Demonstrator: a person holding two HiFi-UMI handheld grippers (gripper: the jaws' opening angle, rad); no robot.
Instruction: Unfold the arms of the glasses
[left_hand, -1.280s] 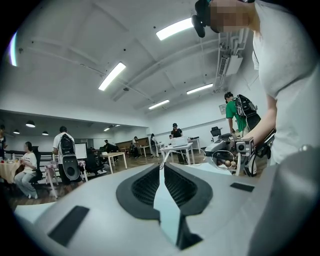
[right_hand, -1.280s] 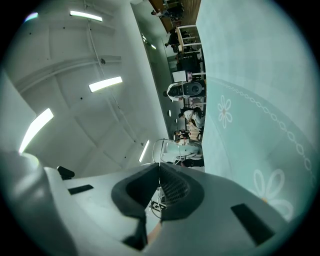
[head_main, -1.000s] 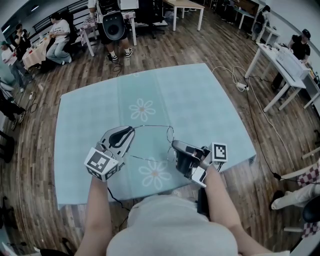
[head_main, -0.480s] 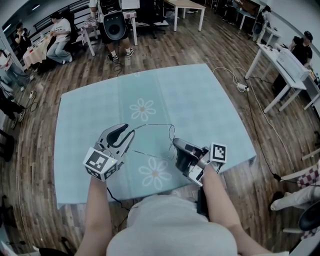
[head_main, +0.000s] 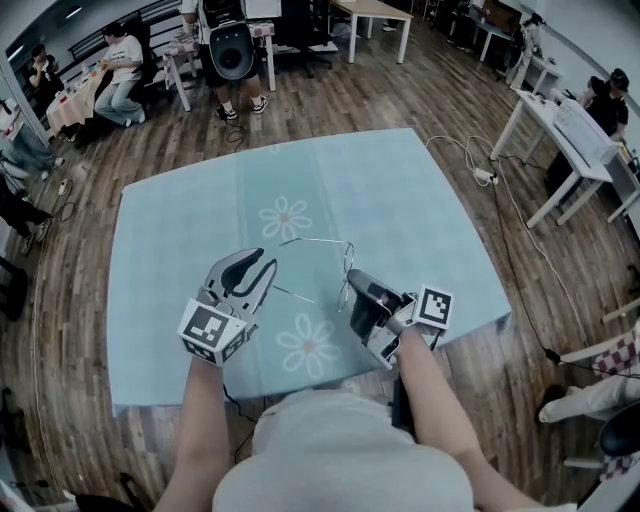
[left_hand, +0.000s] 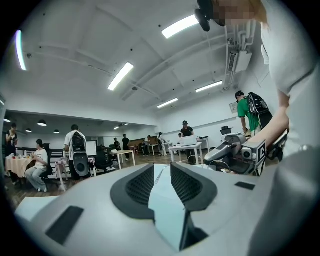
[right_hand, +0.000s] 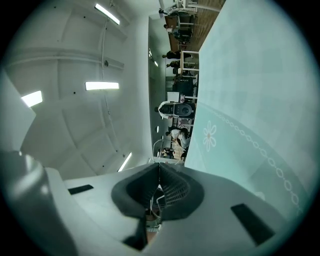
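The right gripper (head_main: 353, 280) is shut tight on the front of the glasses (head_main: 345, 250). The left gripper (head_main: 264, 261) has just been opening its jaws. They stand partly apart with nothing between them. Two thin arms (head_main: 296, 295) seem to stick out from the right gripper toward the left one. So I think the unfolding is nearly done, and maybe only a last check is left.

A pale blue cloth (head_main: 400, 200) printed with white daisies (head_main: 285, 218) covers the whole table.
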